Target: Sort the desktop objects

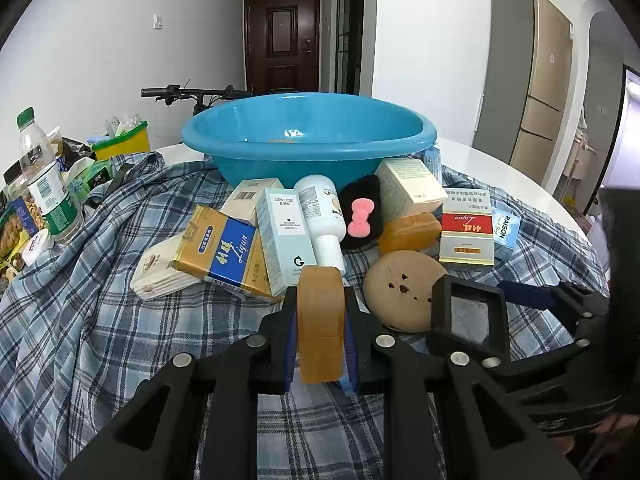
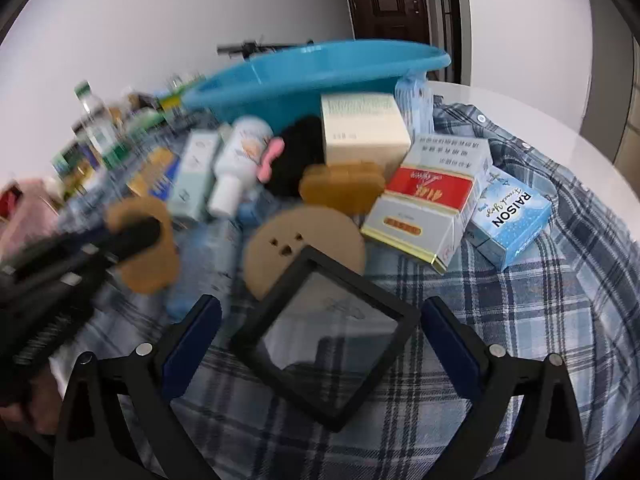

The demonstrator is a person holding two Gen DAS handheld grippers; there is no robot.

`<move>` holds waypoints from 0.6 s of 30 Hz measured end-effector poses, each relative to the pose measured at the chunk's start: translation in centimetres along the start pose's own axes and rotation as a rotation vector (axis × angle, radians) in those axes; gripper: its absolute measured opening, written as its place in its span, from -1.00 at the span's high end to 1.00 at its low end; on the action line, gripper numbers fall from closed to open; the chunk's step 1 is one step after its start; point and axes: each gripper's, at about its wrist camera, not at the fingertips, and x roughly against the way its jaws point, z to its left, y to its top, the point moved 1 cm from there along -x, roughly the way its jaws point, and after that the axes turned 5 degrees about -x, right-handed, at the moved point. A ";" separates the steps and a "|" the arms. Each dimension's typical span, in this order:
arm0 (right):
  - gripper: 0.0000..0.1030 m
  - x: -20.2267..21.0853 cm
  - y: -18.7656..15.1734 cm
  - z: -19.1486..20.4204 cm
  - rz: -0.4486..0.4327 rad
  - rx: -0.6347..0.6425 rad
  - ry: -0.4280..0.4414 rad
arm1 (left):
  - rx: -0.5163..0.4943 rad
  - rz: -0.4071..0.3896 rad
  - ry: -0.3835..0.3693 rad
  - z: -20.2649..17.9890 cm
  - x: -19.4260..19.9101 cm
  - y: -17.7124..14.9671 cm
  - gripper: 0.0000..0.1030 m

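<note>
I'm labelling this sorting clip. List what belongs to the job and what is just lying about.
Job:
left gripper, shut on an amber box
right gripper, open around the black square frame
blue basin
round tan disc
red-and-white carton
white bottle

Lying about:
water bottle
yellow-green tub
bicycle handlebar

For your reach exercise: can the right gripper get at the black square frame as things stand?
Probably yes: the right gripper is open, with the black square frame lying between its fingers on the plaid cloth, nothing covering it.
</note>
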 end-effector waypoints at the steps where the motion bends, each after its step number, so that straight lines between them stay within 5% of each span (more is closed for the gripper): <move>1: -0.93 -0.4 -0.2 0.1 0.016 0.007 -0.014 | 0.000 0.000 0.000 0.0 0.0 0.0 0.58; 8: -0.83 -0.3 -0.6 -0.2 0.012 -0.005 -0.002 | -0.002 0.008 0.014 0.2 -0.4 -0.3 0.59; 18: -0.83 3.3 1.2 -0.3 -0.128 0.000 -0.005 | 0.017 -0.036 0.021 0.6 0.8 0.2 0.59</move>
